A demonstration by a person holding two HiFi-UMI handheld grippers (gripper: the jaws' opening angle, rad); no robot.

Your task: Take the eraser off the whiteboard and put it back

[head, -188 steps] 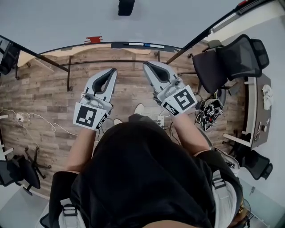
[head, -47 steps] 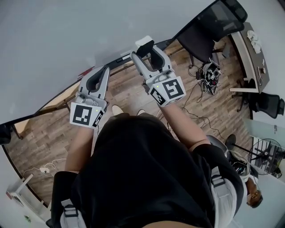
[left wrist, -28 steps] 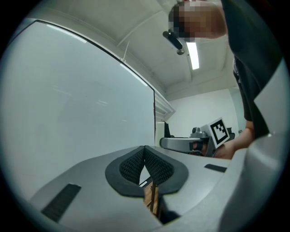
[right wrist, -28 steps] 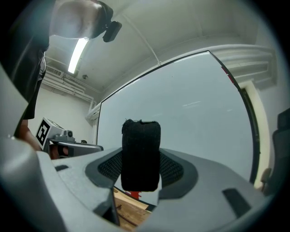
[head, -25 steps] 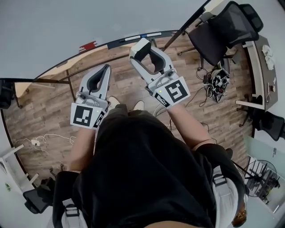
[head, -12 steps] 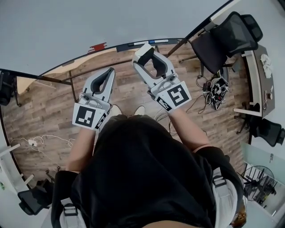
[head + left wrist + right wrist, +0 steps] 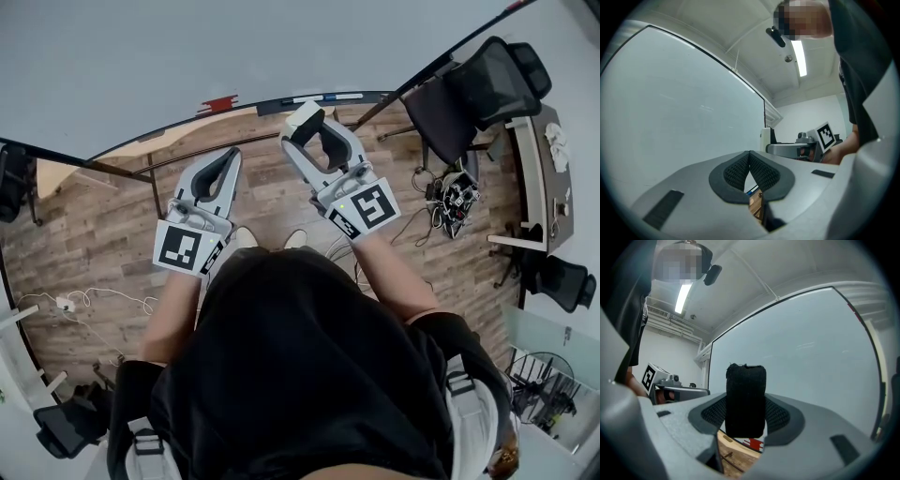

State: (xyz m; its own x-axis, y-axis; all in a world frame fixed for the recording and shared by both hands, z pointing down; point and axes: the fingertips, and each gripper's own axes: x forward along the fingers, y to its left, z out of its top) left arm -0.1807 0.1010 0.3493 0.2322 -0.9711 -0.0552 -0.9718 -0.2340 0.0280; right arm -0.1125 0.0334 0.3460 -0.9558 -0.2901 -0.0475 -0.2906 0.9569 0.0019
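The eraser (image 7: 302,118), white-backed with black felt, sits upright between the jaws of my right gripper (image 7: 306,125), which is shut on it just in front of the whiteboard (image 7: 187,47). In the right gripper view the black felt face of the eraser (image 7: 746,399) fills the gap in my right gripper (image 7: 746,417), with the whiteboard (image 7: 811,348) behind it. My left gripper (image 7: 228,161) is held beside it at the left, shut and empty; its pads meet at my left gripper (image 7: 750,163) in its own view. The board's tray (image 7: 309,97) runs just beyond the eraser.
Markers and a red object (image 7: 218,101) lie along the tray. Office chairs (image 7: 487,89) and a desk (image 7: 542,159) stand at the right, with a tangle of cables (image 7: 455,202) on the wooden floor. Another chair (image 7: 14,178) is at the left.
Several seconds ago the right gripper was empty and the eraser hung high on the board; now it is gripped. Over the last second both grippers drifted sideways along the board together.
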